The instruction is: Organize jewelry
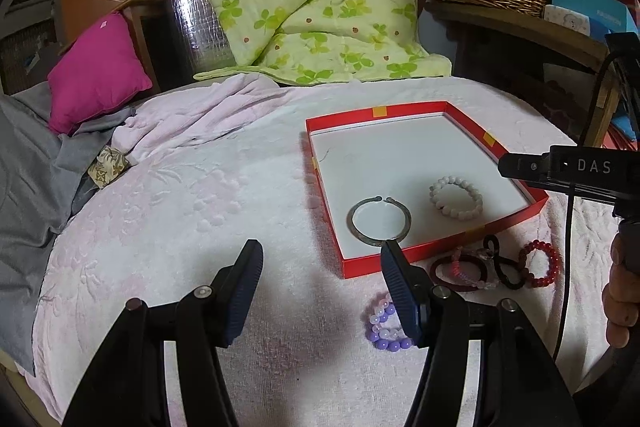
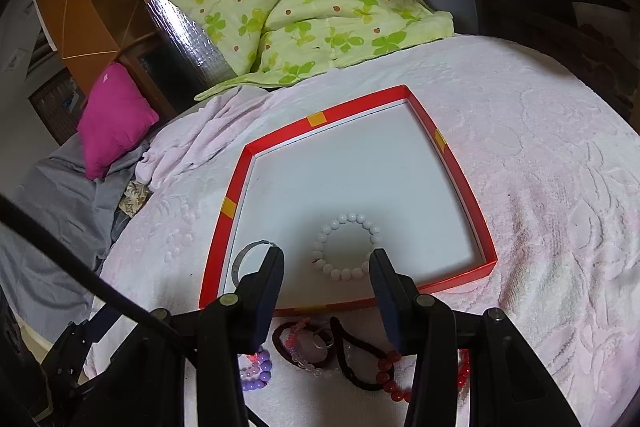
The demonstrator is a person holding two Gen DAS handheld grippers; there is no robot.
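A: Left wrist view: left gripper (image 1: pixel 322 263) is hanging over the pink towel (image 1: pixel 200 195), jaws standing apart, nothing between them. Purple bead bracelet (image 1: pixel 386 327) is lying on the towel just under the right finger, partly hidden by it.

B: Red tray (image 1: pixel 440 251)?

A: Sitting on the towel ahead. Silver bangle (image 1: pixel 379 223) is lying inside near the front wall, white bead bracelet (image 1: pixel 456 197) beside it, apart from it.

B: Stuff outside the tray?

A: Dark red hair tie (image 1: pixel 440 269), black hair tie (image 1: pixel 500 261), red bead bracelet (image 1: pixel 540 263), all bunching together just in front of the tray wall on the towel.

B: Right wrist view?

A: Right gripper (image 2: pixel 328 259) is hovering above the tray's front edge, jaws parted, gripping nothing. White bead bracelet (image 2: pixel 346 247) is showing between the fingers, flat on the tray floor below. Bangle (image 2: pixel 244 259) is peeking out left of the left finger. A hand (image 1: pixel 622 291) is holding the right gripper's handle at the left view's edge.
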